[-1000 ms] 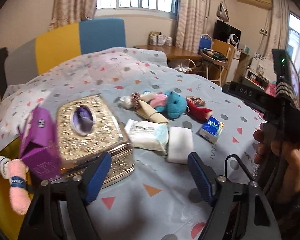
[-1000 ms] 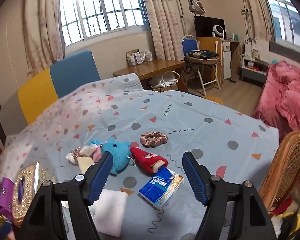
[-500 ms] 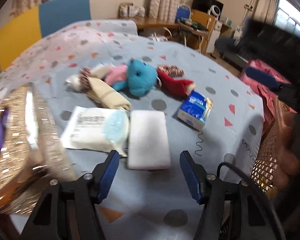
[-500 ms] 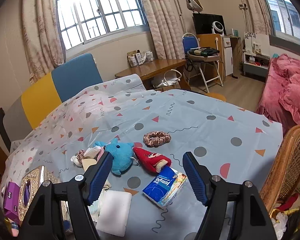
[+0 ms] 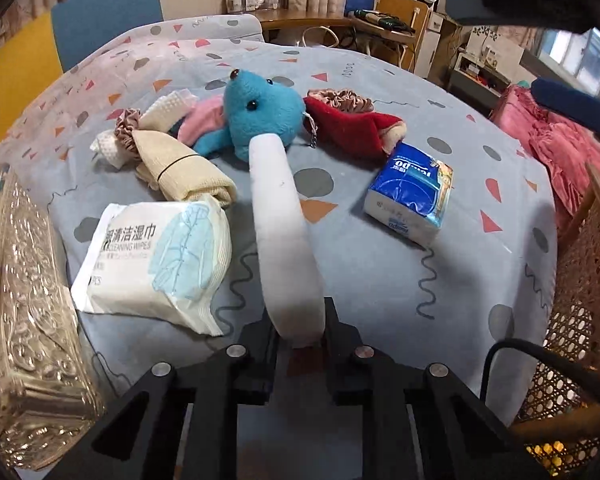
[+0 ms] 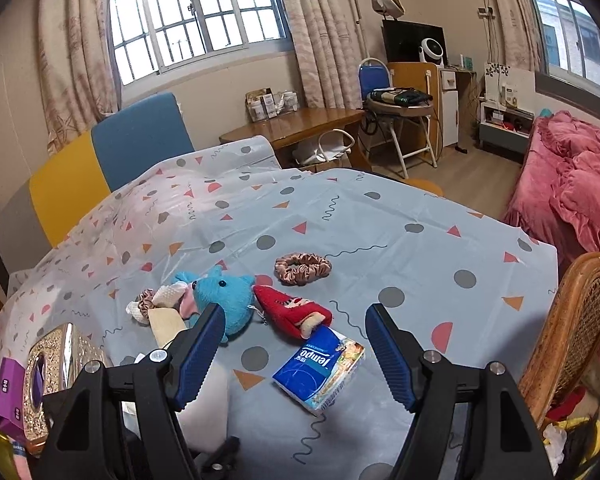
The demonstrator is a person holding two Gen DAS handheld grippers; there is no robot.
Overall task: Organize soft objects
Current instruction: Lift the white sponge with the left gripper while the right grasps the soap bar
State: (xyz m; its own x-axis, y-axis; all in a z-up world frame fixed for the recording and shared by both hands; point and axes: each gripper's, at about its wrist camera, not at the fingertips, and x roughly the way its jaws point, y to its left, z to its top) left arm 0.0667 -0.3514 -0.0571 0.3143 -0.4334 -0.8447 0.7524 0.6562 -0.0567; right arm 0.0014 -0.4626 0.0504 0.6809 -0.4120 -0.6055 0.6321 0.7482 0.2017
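Barely begun: left gripper (image 5: pixel 300 330) closing, pinching sponge (image 5: pixel 281 216); right gripper (image 6: pixel 296 354) open, empty; plush (image 5: pixel 262 114), tissues (image 5: pixel 410 194), wipes (image 5: pixel 156 264) beside sponge, unsorted.

the patterned tablecloth (image 6: pixel 400 240) lies bare across the centre and right of the right wrist frame, with only a scrunchie (image 6: pixel 303 268) on it. the lower left is crowded: blue plush toy (image 6: pixel 224 296), red pouch (image 6: pixel 292 312), tissue pack (image 6: pixel 320 368) and ornate tissue box (image 6: pixel 56 364). a wicker chair (image 6: pixel 576 320) blocks the right edge.

Soft daylight from barred windows (image 6: pixel 196 20); sharp centre, fisheye-bent dark corners, faint shadows.
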